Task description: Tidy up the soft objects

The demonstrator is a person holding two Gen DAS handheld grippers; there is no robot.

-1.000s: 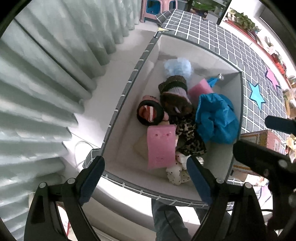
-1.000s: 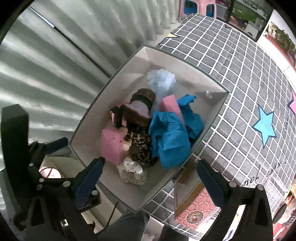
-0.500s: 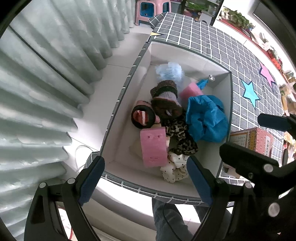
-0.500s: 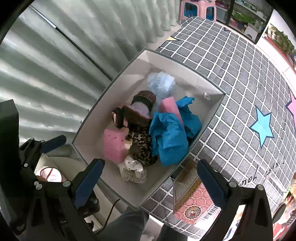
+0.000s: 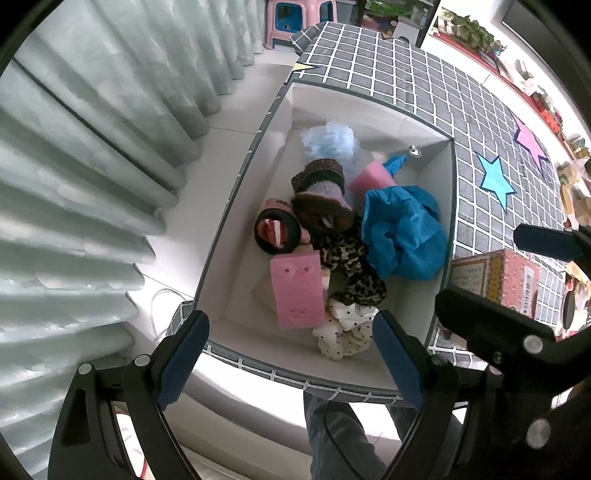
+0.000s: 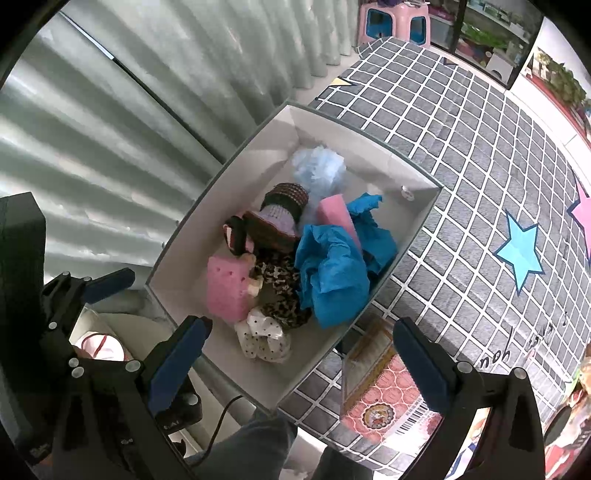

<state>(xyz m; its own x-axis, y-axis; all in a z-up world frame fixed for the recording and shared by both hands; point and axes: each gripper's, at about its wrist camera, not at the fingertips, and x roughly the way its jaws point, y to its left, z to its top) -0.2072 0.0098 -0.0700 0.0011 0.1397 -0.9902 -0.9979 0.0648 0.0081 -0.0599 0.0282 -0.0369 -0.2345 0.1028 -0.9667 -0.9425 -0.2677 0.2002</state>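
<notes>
A white box (image 5: 236, 229) (image 6: 184, 251) with a grey checked rim holds a pile of soft things: a pink sponge (image 5: 297, 291) (image 6: 225, 288), a crumpled blue cloth (image 5: 402, 236) (image 6: 332, 273), a leopard scrunchie (image 5: 351, 269), a white dotted scrunchie (image 5: 343, 336) (image 6: 264, 339), a knitted hat (image 5: 323, 192) (image 6: 280, 214), a pale blue puff (image 5: 328, 138) (image 6: 317, 170) and a second pink sponge (image 5: 371, 179). My left gripper (image 5: 291, 362) is open and empty above the box's near rim. My right gripper (image 6: 303, 365) is open and empty above the near corner.
The box sits on a grey checked mat (image 6: 461, 155) with star shapes. A red patterned packet (image 6: 384, 398) (image 5: 495, 273) lies beside the box. Curtains (image 5: 92, 147) hang at the left. A pink stool (image 6: 391, 18) stands far back. The person's legs (image 5: 340, 435) are below.
Both grippers have risen and drawn back from the box, which looks smaller and farther. The jaws stayed open and empty.
</notes>
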